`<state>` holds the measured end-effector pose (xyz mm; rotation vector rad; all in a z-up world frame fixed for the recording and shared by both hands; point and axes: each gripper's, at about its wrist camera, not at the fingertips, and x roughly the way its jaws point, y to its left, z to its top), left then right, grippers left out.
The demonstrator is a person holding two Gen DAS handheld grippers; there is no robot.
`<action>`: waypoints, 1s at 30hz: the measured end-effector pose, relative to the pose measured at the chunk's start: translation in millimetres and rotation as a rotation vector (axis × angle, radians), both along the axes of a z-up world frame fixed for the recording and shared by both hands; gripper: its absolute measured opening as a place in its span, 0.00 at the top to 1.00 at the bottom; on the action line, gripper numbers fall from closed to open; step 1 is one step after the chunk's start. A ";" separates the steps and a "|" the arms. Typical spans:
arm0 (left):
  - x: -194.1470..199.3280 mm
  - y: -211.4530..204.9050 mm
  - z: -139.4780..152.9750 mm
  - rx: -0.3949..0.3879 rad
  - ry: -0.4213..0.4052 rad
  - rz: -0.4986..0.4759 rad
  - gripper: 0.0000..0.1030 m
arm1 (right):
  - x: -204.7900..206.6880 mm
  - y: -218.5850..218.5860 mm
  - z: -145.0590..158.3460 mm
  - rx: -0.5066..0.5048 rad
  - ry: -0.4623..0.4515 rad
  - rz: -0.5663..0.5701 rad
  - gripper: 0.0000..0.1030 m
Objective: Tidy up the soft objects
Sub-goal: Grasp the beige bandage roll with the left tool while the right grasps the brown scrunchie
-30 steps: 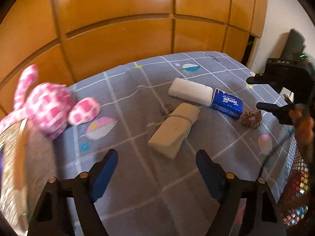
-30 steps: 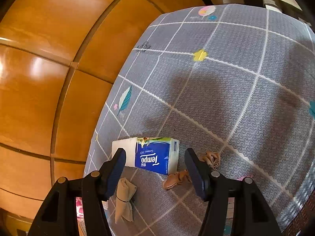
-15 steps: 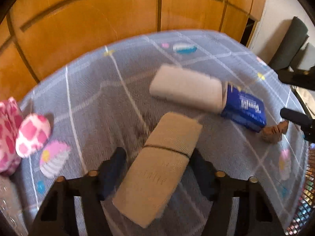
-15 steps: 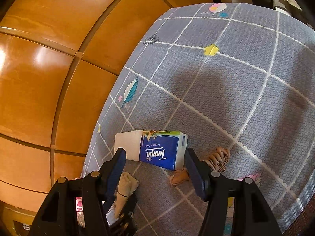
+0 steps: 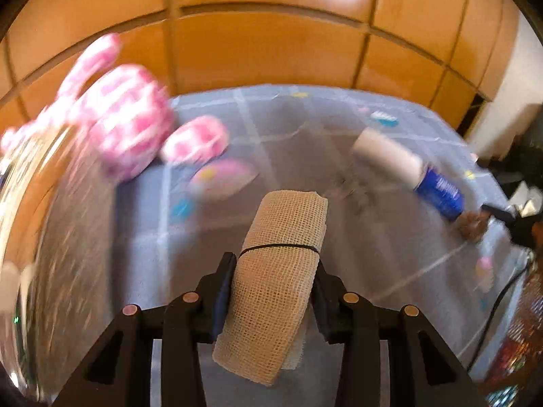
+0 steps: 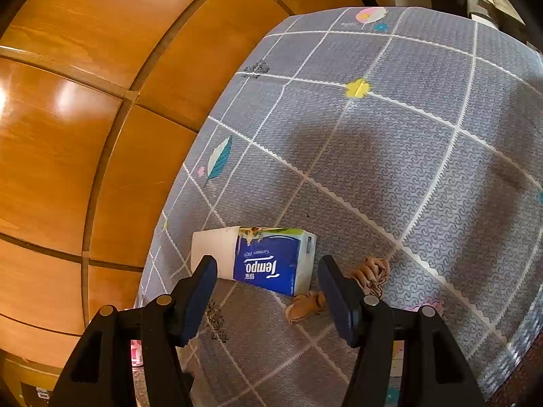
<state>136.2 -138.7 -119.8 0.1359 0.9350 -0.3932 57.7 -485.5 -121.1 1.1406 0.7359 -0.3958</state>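
In the left wrist view the left claw (image 5: 273, 291) has the beige mesh bandage roll (image 5: 278, 278) between its fingers, both pads pressing its sides while the jaws are closing; the roll stands up out of the grip toward twelve o'clock, a thin black band round its middle; no writing shows on it. Beyond it lies the grey checked mat (image 5: 271, 156); at ten o'clock a pink-and-white plush toy (image 5: 125, 115) sits blurred at the mat's edge, above a pale rounded rim whose nature I cannot tell; at two o'clock a white roll (image 5: 387, 159) lies end to end with a blue tissue pack (image 5: 441, 193), its lettering too smeared to read here; just past the pack, at three o'clock, a small brown scrunchie (image 5: 473, 225) shows beside a dark finger of the other tool; orange wooden panels (image 5: 271, 51) close the far side.

The right wrist view gives what the left cannot: the right claw (image 6: 268, 300) hangs released above the mat (image 6: 390, 169), nothing between its fingers; just beyond the tips the tissue pack (image 6: 271, 264) reads "Tempo" in white on blue, upside down from here, with small print beside it too fine to make out; the white roll (image 6: 213, 249) touches its eleven o'clock end; the scrunchie (image 6: 371, 273) lies at one o'clock, partly behind the right finger; farther off the mat carries a printed feather, a yellow flower and a pink shape; the wooden panels (image 6: 85, 118) fill nine o'clock. The bandage roll does not appear in this view.
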 end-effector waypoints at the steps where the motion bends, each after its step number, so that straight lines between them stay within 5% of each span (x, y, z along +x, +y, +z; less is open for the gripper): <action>1: -5.0 5.0 -5.6 0.018 0.001 0.004 0.59 | -0.4 -0.1 0.2 -0.003 0.004 -0.002 0.39; 6: -24.0 16.7 -20.1 0.064 -0.039 -0.037 0.59 | -2.1 0.9 7.3 -0.062 0.036 -0.015 0.39; 10: -24.5 19.8 -22.4 0.045 -0.040 -0.040 0.59 | 8.3 5.1 21.5 -0.143 0.083 0.138 0.39; 14: -25.6 21.4 -23.5 0.036 -0.045 -0.041 0.59 | 20.1 6.3 30.4 -0.253 0.236 0.297 0.36; 16: -29.4 23.8 -21.4 0.026 -0.046 -0.040 0.59 | 29.5 11.1 28.7 -0.317 0.335 0.394 0.24; 24: -29.2 18.8 -21.2 0.032 -0.060 -0.039 0.58 | 57.9 33.1 -8.1 -0.427 0.582 0.617 0.25; 26: -29.1 19.1 -20.9 0.028 -0.060 -0.038 0.58 | 59.5 35.4 -20.2 -0.420 0.621 0.636 0.33; 28: -29.4 19.6 -21.1 0.022 -0.060 -0.036 0.58 | 57.4 35.7 -20.0 -0.437 0.632 0.623 0.73; 30: -29.6 19.9 -20.9 0.023 -0.062 -0.035 0.58 | 52.0 38.3 -11.4 -0.435 0.577 0.641 0.82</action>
